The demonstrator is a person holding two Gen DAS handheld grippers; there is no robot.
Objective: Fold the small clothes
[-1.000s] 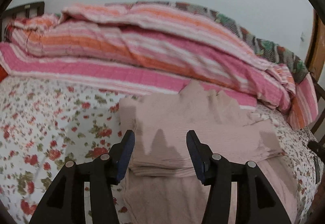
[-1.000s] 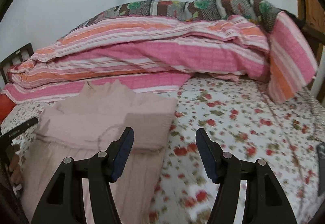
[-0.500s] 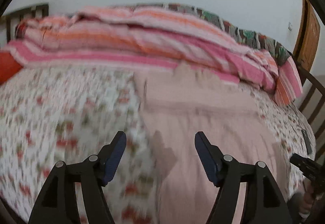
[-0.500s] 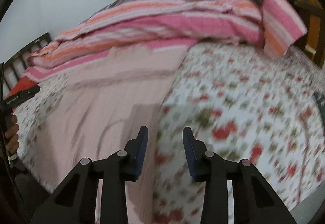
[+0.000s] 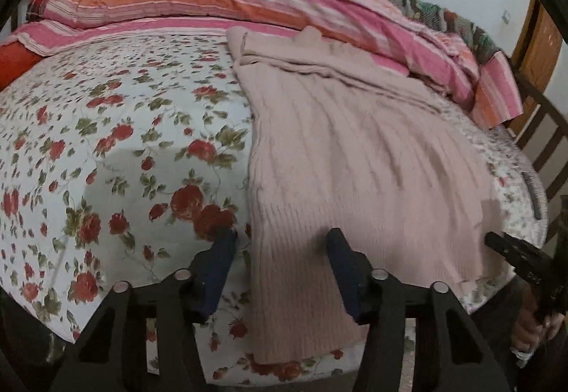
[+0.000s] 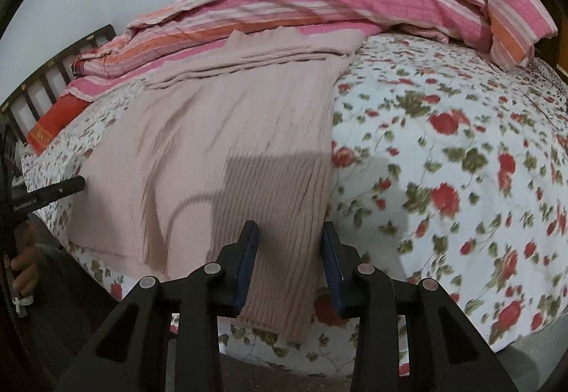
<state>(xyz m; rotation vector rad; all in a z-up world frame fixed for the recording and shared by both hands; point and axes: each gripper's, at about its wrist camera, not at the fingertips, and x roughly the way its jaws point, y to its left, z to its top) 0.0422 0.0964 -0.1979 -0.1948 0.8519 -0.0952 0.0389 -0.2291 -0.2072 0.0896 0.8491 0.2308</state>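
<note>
A pale pink ribbed knit garment (image 5: pixel 355 157) lies flat on the floral bed sheet (image 5: pixel 106 150), its far part folded over near the striped quilt. Its near hem hangs over the bed's front edge. My left gripper (image 5: pixel 280 267) is open at the hem's left corner, the garment's left edge between its fingers. My right gripper (image 6: pixel 289 260) is open, narrower, astride the hem's right corner of the garment (image 6: pixel 230 143). The cloth is not pinched in either. The other gripper's tip shows at each view's side.
A pink and orange striped quilt (image 5: pixel 248 1) is heaped along the wall behind the garment. A red pillow (image 6: pixel 56 118) lies at the far left by the dark wooden bed rail (image 6: pixel 53 72). A wooden rail (image 5: pixel 543 136) and door stand on the right.
Both grippers have pulled back from the folded far part to the garment's near hem at the bed's edge. The right gripper narrowed, then opened a little.
</note>
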